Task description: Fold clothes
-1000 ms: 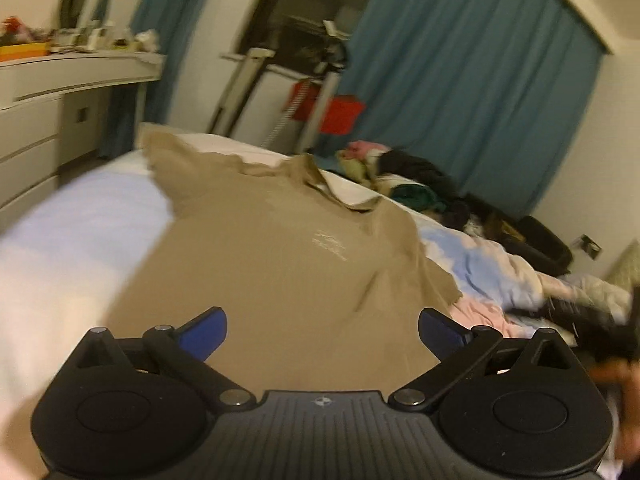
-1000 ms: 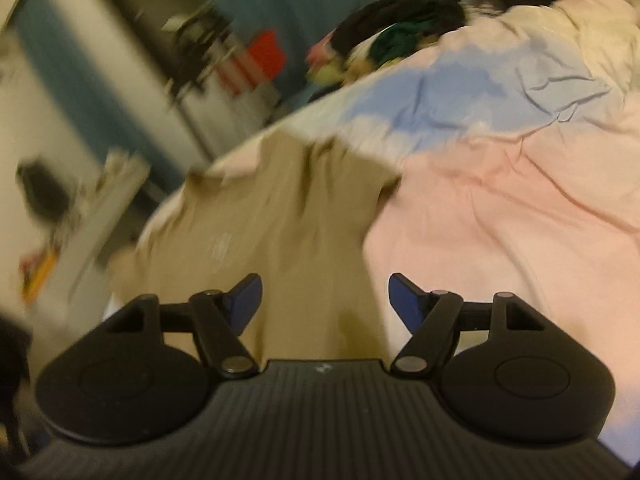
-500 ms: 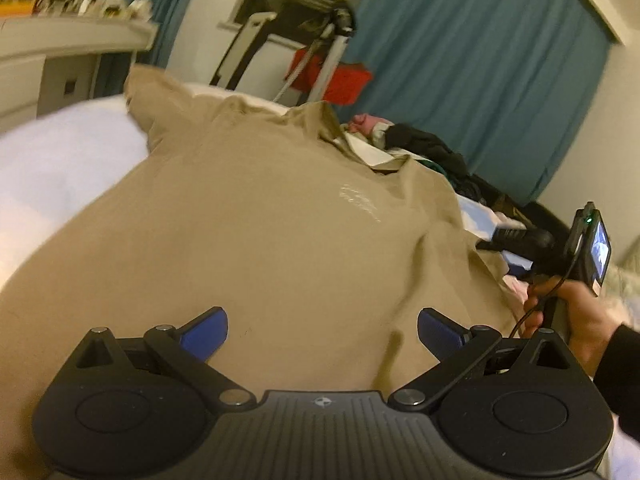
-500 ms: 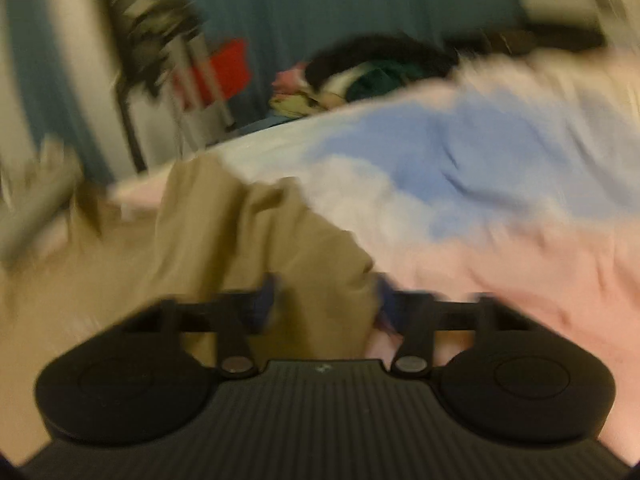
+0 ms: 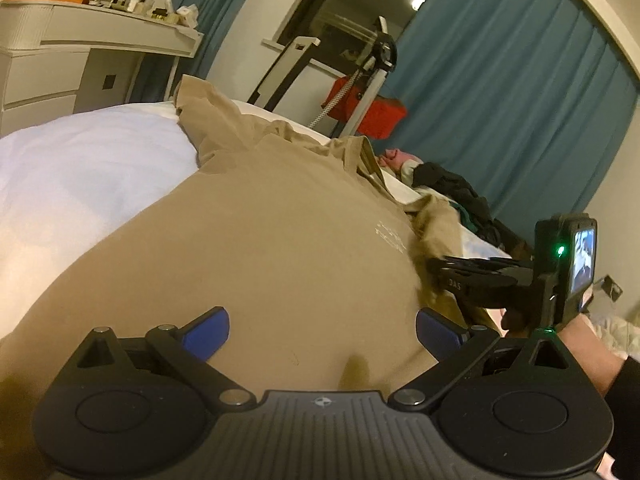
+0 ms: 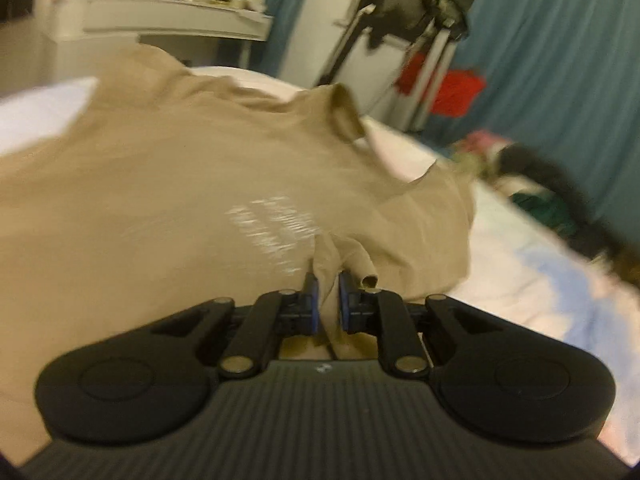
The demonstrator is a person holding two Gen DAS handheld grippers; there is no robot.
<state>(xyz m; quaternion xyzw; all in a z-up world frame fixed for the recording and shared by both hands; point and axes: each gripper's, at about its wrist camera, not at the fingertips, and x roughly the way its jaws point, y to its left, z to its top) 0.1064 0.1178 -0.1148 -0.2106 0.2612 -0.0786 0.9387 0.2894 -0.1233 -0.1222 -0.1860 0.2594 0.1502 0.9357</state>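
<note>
Beige T-shirt (image 5: pixel 280 248) spread on bed (image 5: pixel 80 168), collar far. Right hand-held gripper (image 6: pixel 326 296) pinches fold by right sleeve; left hand-held gripper (image 5: pixel 322 330) gapes wide over hem.

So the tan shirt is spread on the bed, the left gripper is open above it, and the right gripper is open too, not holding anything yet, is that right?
Not quite. The right gripper is shut on a pinched fold of the tan shirt, as the right wrist view shows. The rest holds: the shirt lies spread on the bed, and the left gripper is open above it.
</note>
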